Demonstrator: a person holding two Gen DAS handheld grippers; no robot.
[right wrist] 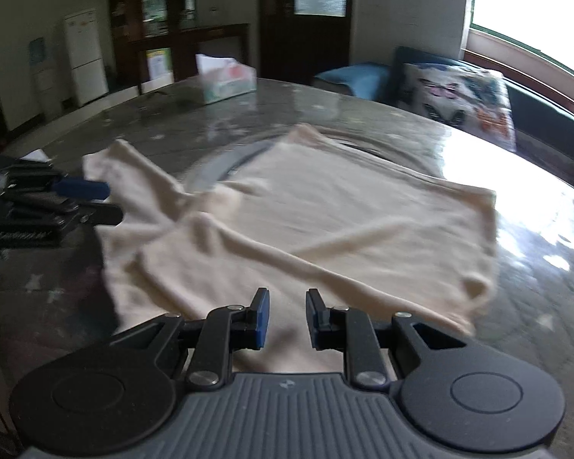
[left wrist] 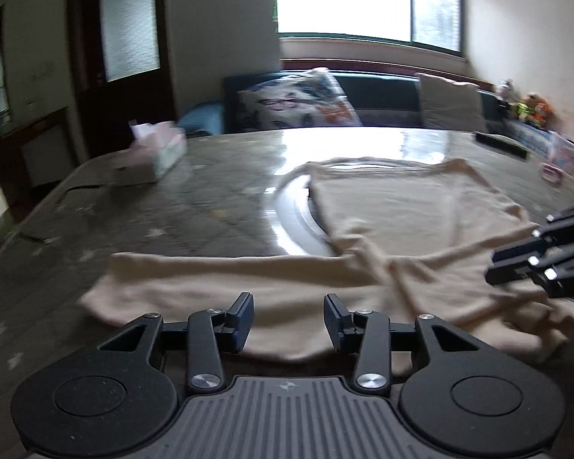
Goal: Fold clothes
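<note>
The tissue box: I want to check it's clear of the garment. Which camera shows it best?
The right wrist view: the tissue box sits sharper there, with a tissue sticking out, on the far side of the table, well apart from the beige garment. The left wrist view shows it blurred, at far left, also clear of the garment.

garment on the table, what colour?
Plain pale cream garment, no pattern; clearest in the right wrist view.

A home's living and dining room. A glossy stone-patterned table point(left wrist: 218, 191) carries a tissue box point(left wrist: 160, 153). Behind it a dark blue sofa point(left wrist: 379, 91) with a butterfly-print cushion point(left wrist: 298, 103) stands under a bright window point(left wrist: 344, 0). A white refrigerator point(right wrist: 86, 55), dark wooden shelving point(right wrist: 153, 19) and a frosted-glass door point(left wrist: 128, 23) line the walls.
</note>
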